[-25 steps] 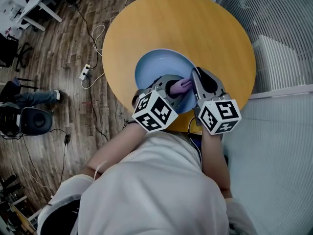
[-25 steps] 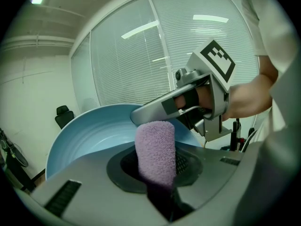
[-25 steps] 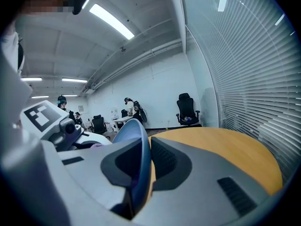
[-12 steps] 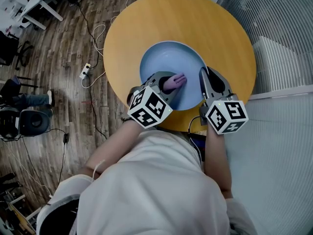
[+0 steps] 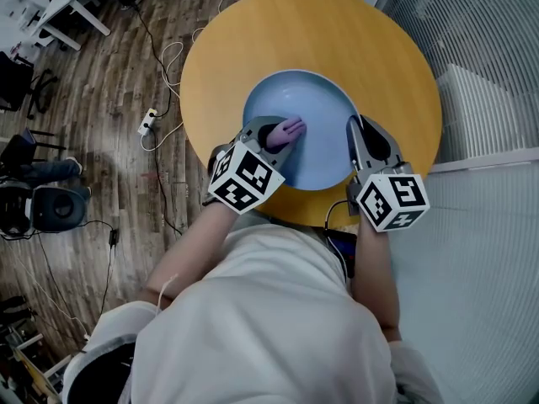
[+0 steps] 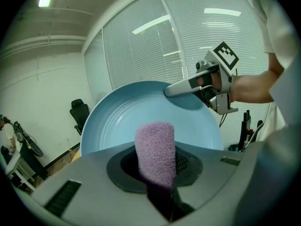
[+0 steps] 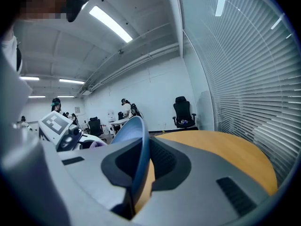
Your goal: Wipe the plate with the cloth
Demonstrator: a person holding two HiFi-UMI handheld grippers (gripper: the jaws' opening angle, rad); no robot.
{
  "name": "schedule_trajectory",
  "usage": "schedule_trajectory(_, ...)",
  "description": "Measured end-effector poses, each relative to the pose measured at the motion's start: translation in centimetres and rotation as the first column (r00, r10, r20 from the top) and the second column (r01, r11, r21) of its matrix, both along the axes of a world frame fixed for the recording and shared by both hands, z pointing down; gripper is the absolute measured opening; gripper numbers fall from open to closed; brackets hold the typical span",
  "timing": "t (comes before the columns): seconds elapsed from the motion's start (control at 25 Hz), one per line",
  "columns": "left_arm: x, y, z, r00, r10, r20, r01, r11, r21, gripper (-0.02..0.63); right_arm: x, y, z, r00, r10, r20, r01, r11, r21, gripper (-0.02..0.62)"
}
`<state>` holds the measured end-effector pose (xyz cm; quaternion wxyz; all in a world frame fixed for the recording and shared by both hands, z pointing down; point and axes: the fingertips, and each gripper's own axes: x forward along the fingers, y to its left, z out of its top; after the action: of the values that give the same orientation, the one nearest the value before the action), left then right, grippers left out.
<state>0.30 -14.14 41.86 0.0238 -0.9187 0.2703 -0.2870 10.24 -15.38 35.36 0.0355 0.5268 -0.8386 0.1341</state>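
Observation:
A light blue plate [image 5: 320, 116] is held tilted over the round wooden table [image 5: 253, 49]. My left gripper [image 5: 280, 135] is shut on a rolled purple cloth [image 5: 292, 128], whose end presses on the left part of the plate's face. In the left gripper view the cloth [image 6: 155, 152] sticks up between the jaws in front of the plate [image 6: 122, 119]. My right gripper [image 5: 357, 138] is shut on the plate's right rim. The right gripper view shows the rim [image 7: 139, 149] edge-on between the jaws.
The table top [image 7: 221, 149] stretches beyond the plate. White blinds [image 5: 497, 66] run close along the right. On the wooden floor at the left lie cables and a power strip [image 5: 146, 123]. Office chairs [image 5: 17, 87] and a person's legs [image 5: 59, 168] are further left.
My left gripper has slid the cloth leftward across the plate, from its lower right part to its left side. The right gripper has stayed on the rim.

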Motion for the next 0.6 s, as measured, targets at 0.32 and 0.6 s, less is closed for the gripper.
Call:
schedule_trajectory(0.32, -2.2, -0.6, 0.8, 0.998, -0.055, 0.005, 0.055, 0.998, -0.010, 0.081, 0.9, 0.9, 1.0, 0.998, 0.023, -0.058, -0.023, 1.000, 0.004, 0.034)
schedule_trajectory(0.6, -2.7, -1.1, 1.1, 0.997, -0.075, 0.015, 0.075, 0.997, -0.020, 0.081, 1.8, 0.7, 1.3, 0.998, 0.037, -0.058, -0.037, 0.999, -0.001, 0.031)
